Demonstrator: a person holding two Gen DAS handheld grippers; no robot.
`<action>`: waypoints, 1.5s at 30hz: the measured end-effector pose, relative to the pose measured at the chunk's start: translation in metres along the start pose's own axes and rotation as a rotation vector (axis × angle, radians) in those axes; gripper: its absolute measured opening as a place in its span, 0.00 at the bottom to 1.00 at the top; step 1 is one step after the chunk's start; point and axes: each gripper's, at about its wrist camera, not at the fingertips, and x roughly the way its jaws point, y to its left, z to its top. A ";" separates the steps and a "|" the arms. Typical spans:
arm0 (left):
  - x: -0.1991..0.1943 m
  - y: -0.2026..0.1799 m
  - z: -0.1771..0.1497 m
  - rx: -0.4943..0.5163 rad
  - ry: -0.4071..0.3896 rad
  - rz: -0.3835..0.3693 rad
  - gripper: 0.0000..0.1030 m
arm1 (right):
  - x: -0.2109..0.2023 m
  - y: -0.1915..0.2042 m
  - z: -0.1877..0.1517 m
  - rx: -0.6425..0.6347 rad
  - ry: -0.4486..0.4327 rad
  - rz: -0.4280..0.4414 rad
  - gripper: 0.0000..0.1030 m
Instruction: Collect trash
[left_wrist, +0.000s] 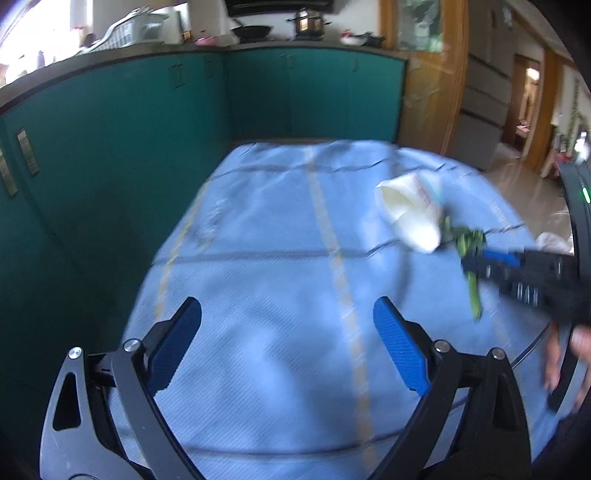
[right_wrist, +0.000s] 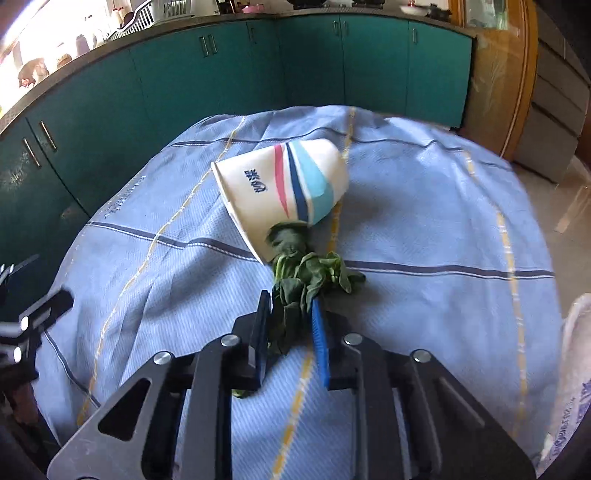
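The right gripper (right_wrist: 290, 306) pinches a limp bunch of dark green wilted leaves (right_wrist: 308, 273), touching a tipped white paper cup (right_wrist: 280, 188); the left gripper (left_wrist: 288, 314) gapes empty.

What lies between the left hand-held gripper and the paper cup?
Only bare blue tablecloth, in the left wrist view, between the left hand-held gripper and the paper cup.
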 end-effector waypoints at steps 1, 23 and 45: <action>0.003 -0.006 0.007 -0.003 -0.007 -0.033 0.91 | -0.009 -0.004 -0.003 0.008 -0.014 -0.004 0.21; 0.085 -0.130 0.050 0.135 0.107 -0.211 0.06 | -0.110 -0.086 -0.094 0.209 -0.106 -0.077 0.21; -0.034 -0.129 -0.037 0.353 0.103 -0.284 0.12 | -0.105 -0.072 -0.113 0.197 -0.035 0.005 0.22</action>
